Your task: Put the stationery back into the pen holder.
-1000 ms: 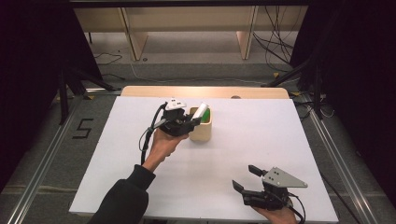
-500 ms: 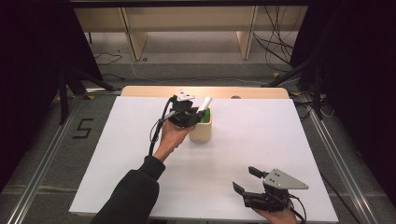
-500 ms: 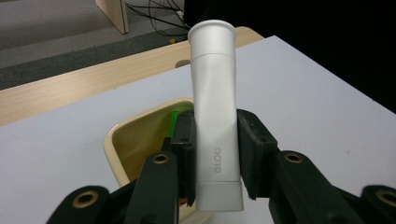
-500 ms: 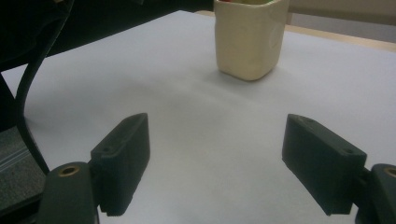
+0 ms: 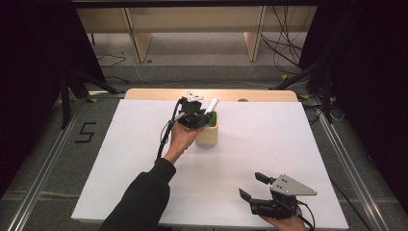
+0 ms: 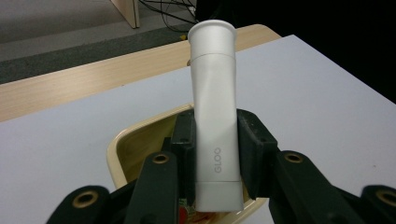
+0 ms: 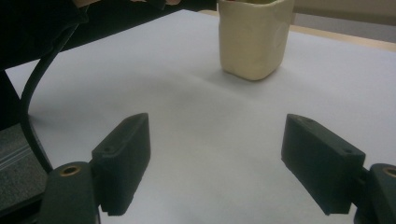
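Observation:
My left gripper [image 5: 204, 115] is shut on a white glue stick [image 6: 215, 121] marked GLOO, held upright over the cream cup [image 5: 208, 134] near the table's far middle. In the left gripper view the cup's rim [image 6: 122, 140] lies just under the stick's lower end, and the left gripper [image 6: 215, 154] clamps the stick from both sides. Something green [image 5: 212, 120] stands in the cup. My right gripper [image 5: 251, 186] rests open near the front right edge, with nothing between its fingers. In the right gripper view the cup [image 7: 252, 37] stands ahead of the right gripper [image 7: 224, 154].
The white table top [image 5: 269, 139] spreads around the cup, with a wooden strip [image 5: 269, 95] along its far edge. The left gripper's black cable [image 5: 163, 139] hangs beside the hand. Cables and stand legs lie on the floor beyond the table.
The left hand has carried the glue stick further away and to the right, from beside the cup to over its mouth. The right gripper has stayed put.

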